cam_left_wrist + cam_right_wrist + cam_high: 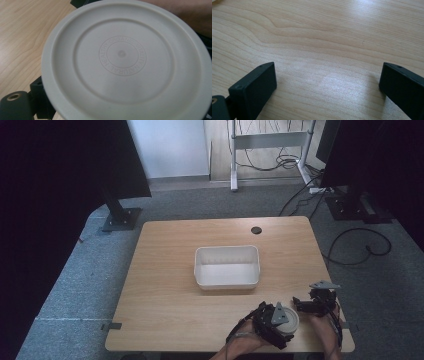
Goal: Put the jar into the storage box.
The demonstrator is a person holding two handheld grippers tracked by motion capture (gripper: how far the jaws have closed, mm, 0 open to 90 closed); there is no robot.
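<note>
A: What is being seen at the left of the near edge of the table (165, 295)?

B: The left gripper (272, 322) is being held low at the near edge, right of the middle. A round whitish lid (287, 320) is being seen under its grey plate. In the left gripper view the lid (125, 60) is lying right in front of the camera, above a black jaw at the lower left; whether the jaws are being closed on it cannot be told.

A: And farther right?

B: The right gripper (305, 306) is being held just beside the lid, on its right. In the right gripper view its jaws are being kept wide apart over bare wood, with nothing between them.

A: What else is being shown?

B: A white rectangular tub (227, 266) is being seen farther off, near the table's middle, well apart from both grippers.
</note>
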